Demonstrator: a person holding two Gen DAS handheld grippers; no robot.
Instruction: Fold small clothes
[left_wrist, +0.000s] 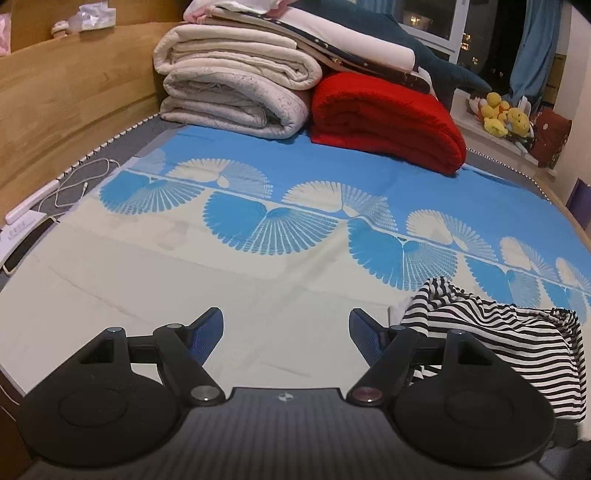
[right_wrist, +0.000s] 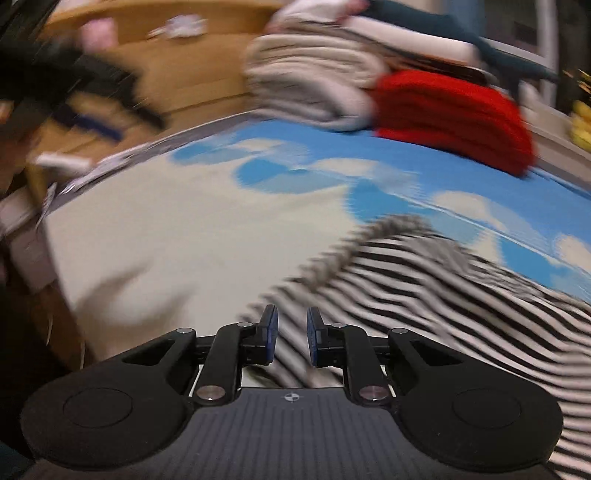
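A black-and-white striped garment (left_wrist: 517, 343) lies crumpled on the bed sheet (left_wrist: 258, 295) at the lower right of the left wrist view. My left gripper (left_wrist: 286, 332) is open and empty over bare sheet, just left of the garment. In the blurred right wrist view the striped garment (right_wrist: 424, 295) spreads from the centre to the right. My right gripper (right_wrist: 291, 336) hovers at its near edge, jaws narrowly apart with striped cloth showing in the gap. I cannot tell whether it grips the cloth.
Folded beige quilts (left_wrist: 236, 85) and a red blanket (left_wrist: 388, 118) are stacked at the head of the bed. A wooden bedside panel (left_wrist: 66, 103) runs along the left, with a white cable (left_wrist: 77, 181) and a phone (left_wrist: 26, 247) by it. Yellow plush toys (left_wrist: 506, 114) sit at the window.
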